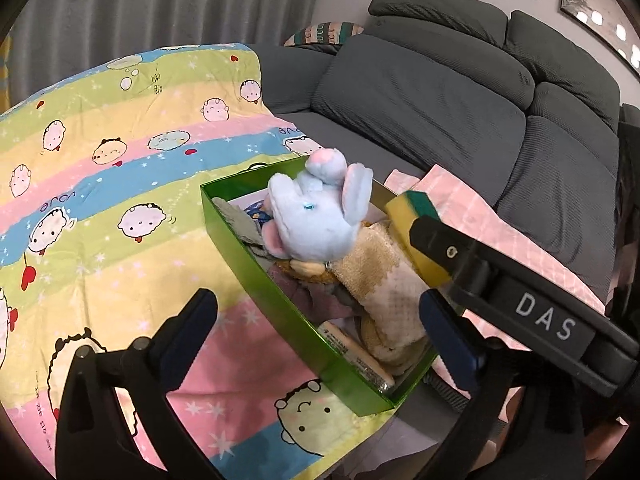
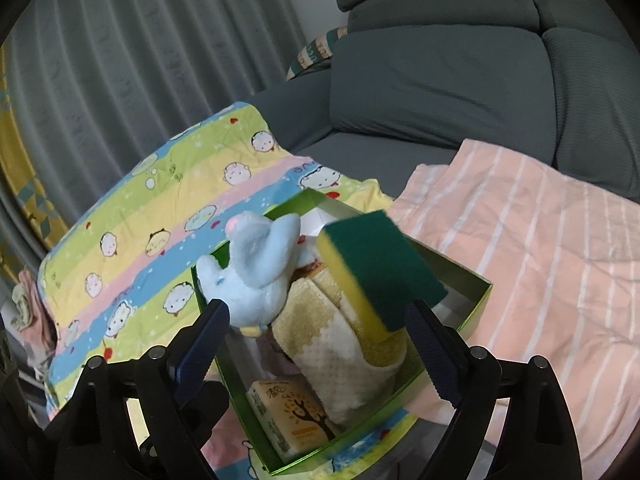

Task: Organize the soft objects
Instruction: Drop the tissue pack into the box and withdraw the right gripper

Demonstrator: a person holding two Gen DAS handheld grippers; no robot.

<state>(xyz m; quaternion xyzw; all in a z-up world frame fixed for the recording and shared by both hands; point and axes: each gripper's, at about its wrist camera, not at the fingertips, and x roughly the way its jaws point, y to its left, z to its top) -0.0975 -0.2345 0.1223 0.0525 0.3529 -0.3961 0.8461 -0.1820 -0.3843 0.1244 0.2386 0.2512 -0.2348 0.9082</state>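
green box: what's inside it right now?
In the green box: a blue plush toy on top, a yellow-and-white towel, a yellow-green sponge leaning on it, and a tissue pack near the front. Grey and purple cloths lie underneath, mostly covered; the bottom is hidden.

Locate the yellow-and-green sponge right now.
In both wrist views the sponge sits tilted at the right side of the green box, leaning on the rolled beige towel, right of the blue plush bunny.

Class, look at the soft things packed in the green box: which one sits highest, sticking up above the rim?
The pale blue plush bunny, lying atop the pile. The rolled beige towel and tissue pack sit lower; the sponge only leans on the far side.
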